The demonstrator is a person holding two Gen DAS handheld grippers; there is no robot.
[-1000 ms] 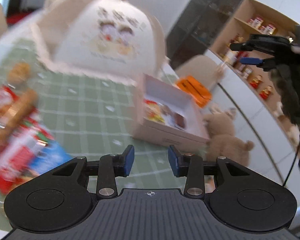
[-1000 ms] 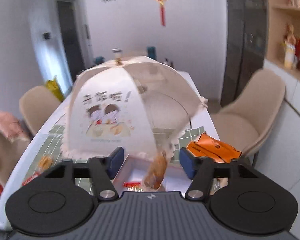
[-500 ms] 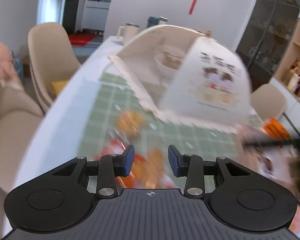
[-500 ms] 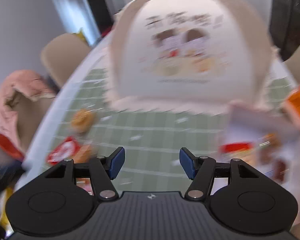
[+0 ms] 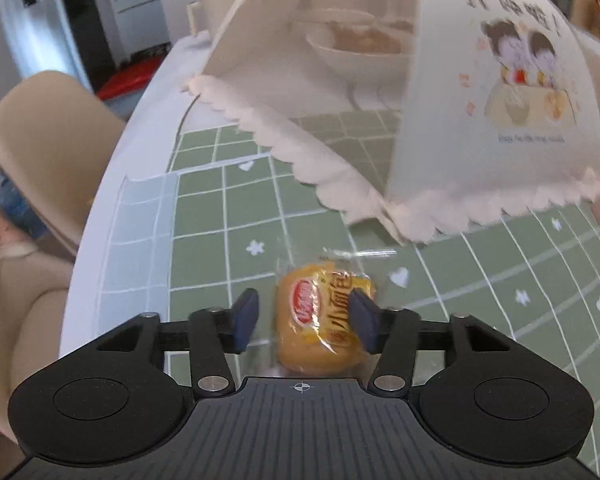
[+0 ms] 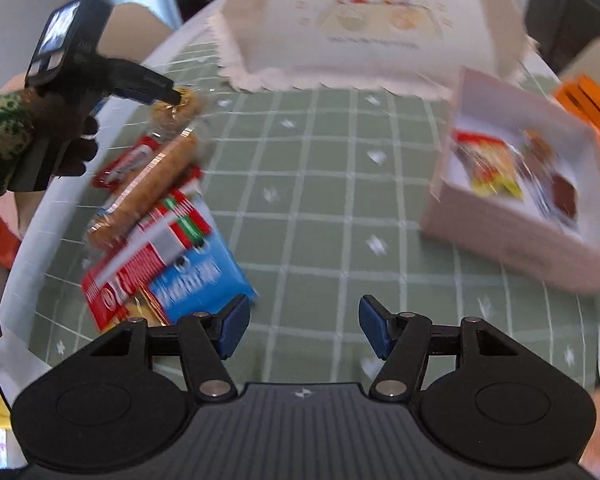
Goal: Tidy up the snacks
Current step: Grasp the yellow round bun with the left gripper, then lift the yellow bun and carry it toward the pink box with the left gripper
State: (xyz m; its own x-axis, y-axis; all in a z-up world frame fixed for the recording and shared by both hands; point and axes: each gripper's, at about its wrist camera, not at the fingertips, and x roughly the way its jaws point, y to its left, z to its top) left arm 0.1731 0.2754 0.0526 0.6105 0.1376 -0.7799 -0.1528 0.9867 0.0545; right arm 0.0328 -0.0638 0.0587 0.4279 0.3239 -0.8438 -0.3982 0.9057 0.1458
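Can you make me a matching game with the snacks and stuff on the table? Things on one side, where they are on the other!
Things:
1. small yellow bun packet
2. pink box
3. blue and red snack pack
4. food cover with the cartoon picture

Places:
A. far end of the green checked mat
B. between the left gripper's blue pads
C. right side of the mat, with snacks inside
D. left side of the mat, in the pile of snacks

Pairs: 1-B, 2-C, 3-D, 4-A
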